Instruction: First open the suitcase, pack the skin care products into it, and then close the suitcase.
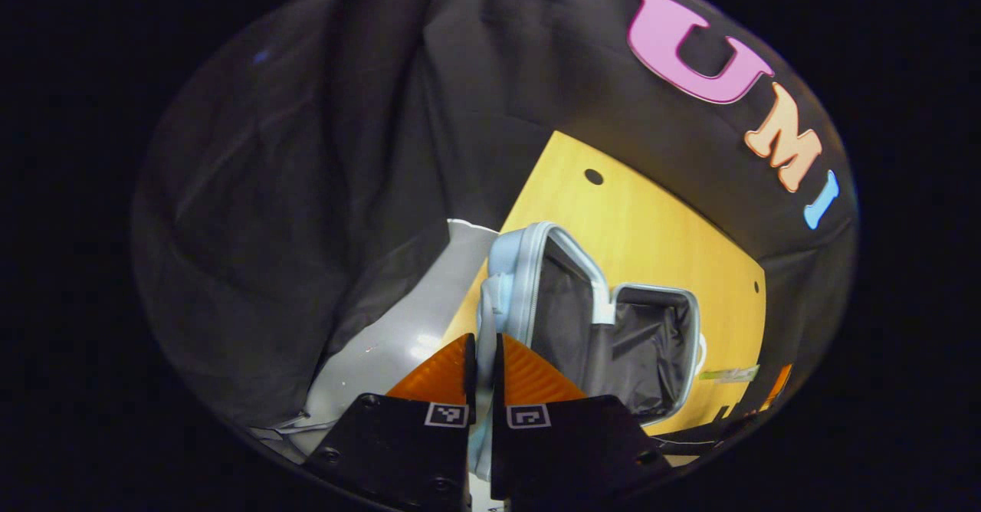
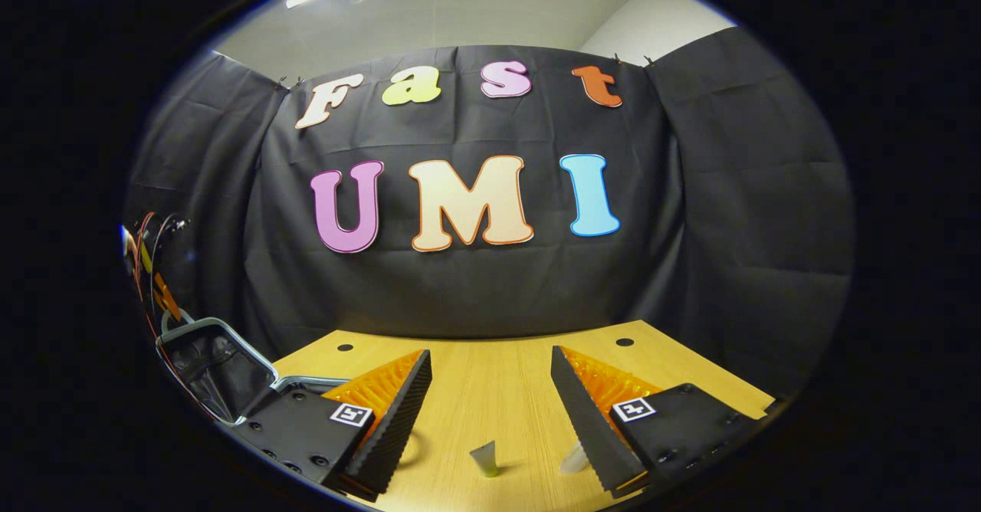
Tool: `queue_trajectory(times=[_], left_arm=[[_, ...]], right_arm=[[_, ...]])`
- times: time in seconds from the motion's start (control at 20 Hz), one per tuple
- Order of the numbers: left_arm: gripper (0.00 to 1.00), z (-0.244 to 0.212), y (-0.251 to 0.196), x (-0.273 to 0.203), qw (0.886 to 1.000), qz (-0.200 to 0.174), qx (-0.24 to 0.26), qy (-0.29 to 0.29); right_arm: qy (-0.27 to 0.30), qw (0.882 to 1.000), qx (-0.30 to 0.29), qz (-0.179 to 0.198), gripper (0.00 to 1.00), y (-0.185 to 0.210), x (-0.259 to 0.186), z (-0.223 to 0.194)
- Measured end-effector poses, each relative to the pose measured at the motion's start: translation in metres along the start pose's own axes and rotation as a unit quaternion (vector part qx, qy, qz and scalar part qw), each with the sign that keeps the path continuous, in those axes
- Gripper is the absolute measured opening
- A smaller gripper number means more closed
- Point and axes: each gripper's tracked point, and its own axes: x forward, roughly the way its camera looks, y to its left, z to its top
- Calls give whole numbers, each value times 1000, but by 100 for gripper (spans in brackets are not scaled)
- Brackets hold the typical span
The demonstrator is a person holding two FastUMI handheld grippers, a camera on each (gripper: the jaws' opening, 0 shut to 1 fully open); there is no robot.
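On the wooden table (image 2: 475,389) the light-blue suitcase (image 1: 613,328) is already laid open, its edge pinched between the left gripper (image 1: 484,366) fingers. Near the widely spread right gripper (image 2: 490,389), two small skin care tubes (image 2: 485,460) are still to be packed, and closing remains.

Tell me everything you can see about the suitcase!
The suitcase is small, with a pale blue hard-looking shell and a zipper along its edge. It is open: one half lies on the wooden table, the lid stands raised, and both show dark, crinkly fabric lining with nothing packed in the part that shows. The left gripper is shut on the lid's edge.
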Motion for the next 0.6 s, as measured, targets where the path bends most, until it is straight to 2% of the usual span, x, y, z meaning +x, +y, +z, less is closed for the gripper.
queue_trajectory(times=[0.3,0.6], left_arm=[[4,-29,50,62,1000,17,-11,20],[4,-39,66,90,1000,15,0,23]], right_arm=[[11,1000,2,-17,97,2,2,-8],[20,999,-13,-32,95,5,3,-18]])
